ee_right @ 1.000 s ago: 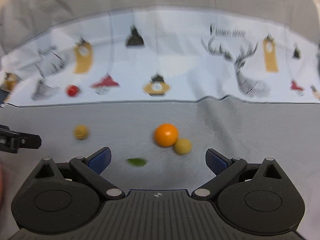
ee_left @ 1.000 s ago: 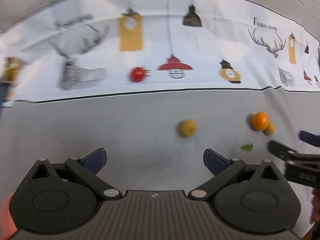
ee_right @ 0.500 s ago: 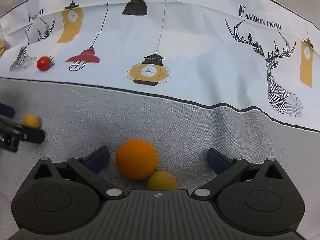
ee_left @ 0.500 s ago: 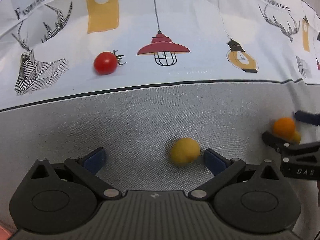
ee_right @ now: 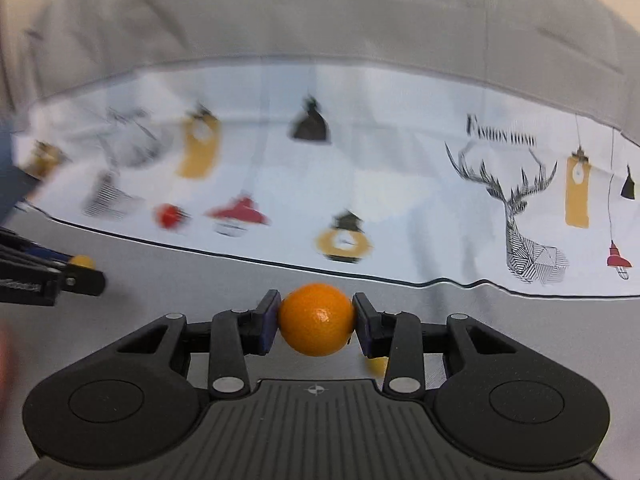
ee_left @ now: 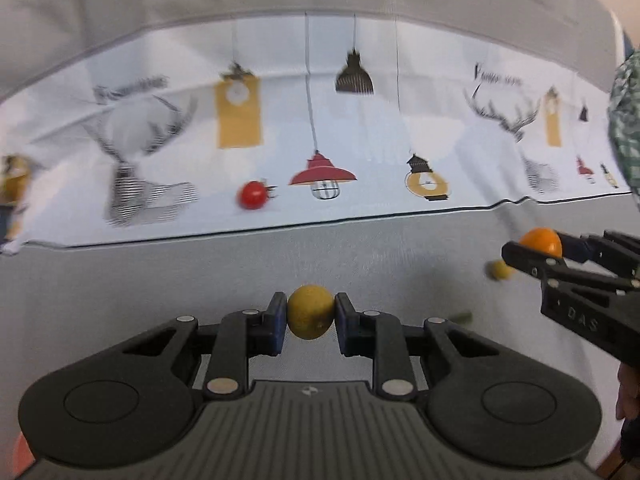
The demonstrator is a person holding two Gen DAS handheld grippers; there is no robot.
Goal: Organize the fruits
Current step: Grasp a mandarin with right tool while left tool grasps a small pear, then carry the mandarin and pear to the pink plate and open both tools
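Left wrist view: left gripper (ee_left: 311, 317) has just closed on the yellow fruit (ee_left: 310, 317), clear of the surface (ee_left: 160, 280); right gripper (ee_right: 316, 320) has just closed on the orange (ee_right: 316, 319). Round skins may slip during a fast swing.

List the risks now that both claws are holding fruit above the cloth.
1. The left claw pinches the yellow fruit only at its sides; a round fruit could squirt out during a quick swing.
2. The orange fills the right claw, gripped near the pad tips, so a jolt might drop it.
3. A small yellow fruit and the tomato lie loose on the cloth; a dropped fruit or low pass may send them rolling.
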